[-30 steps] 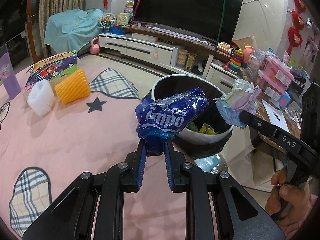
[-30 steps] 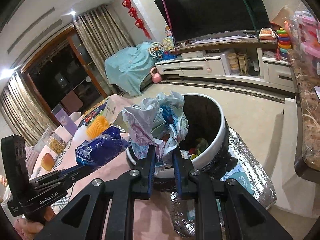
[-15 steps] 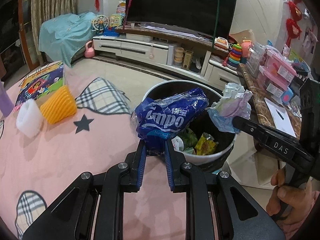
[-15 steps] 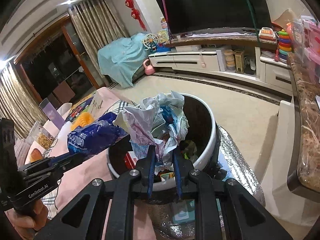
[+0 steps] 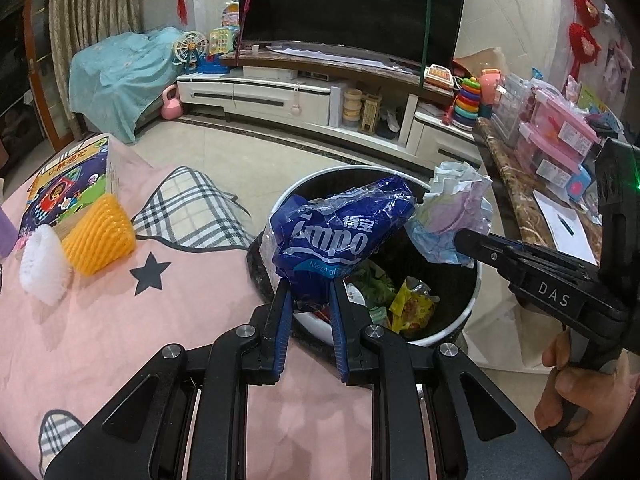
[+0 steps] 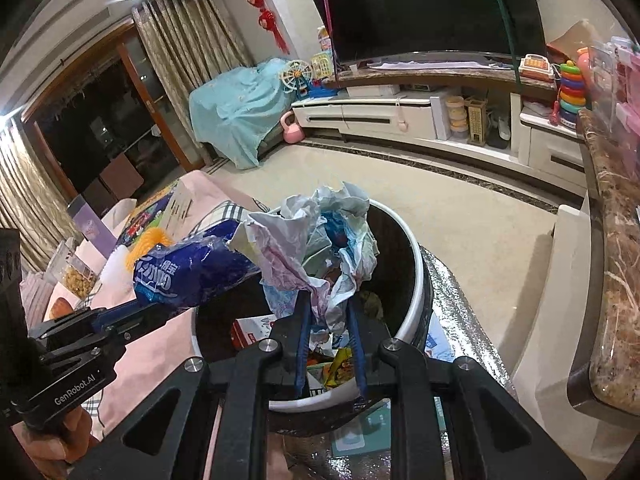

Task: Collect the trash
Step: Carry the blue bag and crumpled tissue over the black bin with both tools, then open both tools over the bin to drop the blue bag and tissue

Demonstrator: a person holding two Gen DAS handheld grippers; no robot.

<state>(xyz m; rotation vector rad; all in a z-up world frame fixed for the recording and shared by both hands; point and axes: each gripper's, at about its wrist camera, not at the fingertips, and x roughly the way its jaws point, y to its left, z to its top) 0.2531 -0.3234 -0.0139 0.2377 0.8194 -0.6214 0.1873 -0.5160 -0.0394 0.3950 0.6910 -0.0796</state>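
My left gripper [image 5: 308,292] is shut on a crumpled blue tissue pack wrapper [image 5: 340,232] and holds it over the near rim of the round bin [image 5: 472,304]. My right gripper [image 6: 328,300] is shut on a wad of crumpled paper [image 6: 320,240] and holds it above the bin's opening [image 6: 412,264]. The wad also shows in the left wrist view [image 5: 452,216], beside the wrapper and close to touching it. The wrapper shows in the right wrist view [image 6: 188,272]. Wrappers and other trash lie inside the bin.
The pink tablecloth [image 5: 120,320] carries a yellow foam net [image 5: 98,234], a white foam net [image 5: 42,264] and a picture box [image 5: 68,180]. A marble counter [image 6: 616,280] stands right of the bin. A TV stand [image 5: 280,92] is at the back.
Both grippers have moved forward with their loads, from beside the bin to over its opening. The bin's contents now show below them.
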